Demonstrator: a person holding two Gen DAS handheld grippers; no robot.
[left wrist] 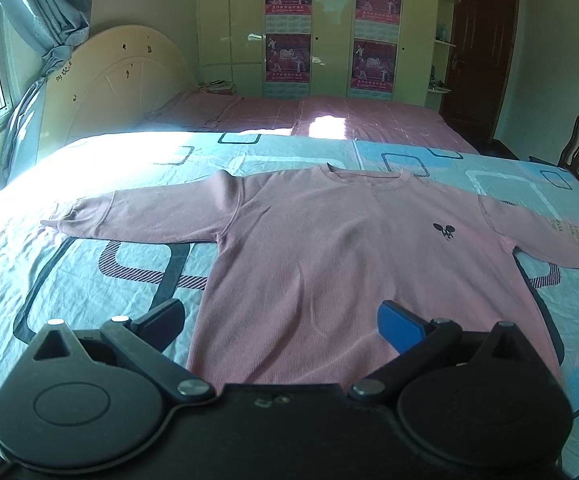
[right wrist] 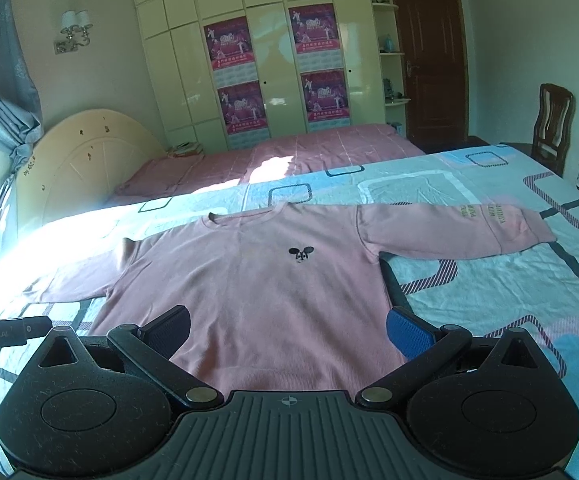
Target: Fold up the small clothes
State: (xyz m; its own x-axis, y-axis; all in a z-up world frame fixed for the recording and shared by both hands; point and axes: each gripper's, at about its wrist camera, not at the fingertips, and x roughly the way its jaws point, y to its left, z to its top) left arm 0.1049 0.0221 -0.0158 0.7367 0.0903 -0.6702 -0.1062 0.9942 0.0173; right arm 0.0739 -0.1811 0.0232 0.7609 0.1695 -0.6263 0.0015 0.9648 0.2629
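1. Your left gripper [left wrist: 281, 322] is spread wide and holds nothing; it hovers over the hem of the pink sweatshirt [left wrist: 329, 248]
2. Your right gripper [right wrist: 287, 330] is spread too, also above the hem, empty
3. The sweatshirt lies flat, face up on the bedsheet [left wrist: 89, 280], collar far from you, both sleeves out sideways
4. Left sleeve [left wrist: 137, 216] and right sleeve [right wrist: 449, 232] edges lie on bare sheet, free space around both
5. Second bed [right wrist: 309, 148] lies beyond the collar

Chair [right wrist: 551, 120] by door [right wrist: 429, 60]; posters [right wrist: 277, 68], perhaps calendars.
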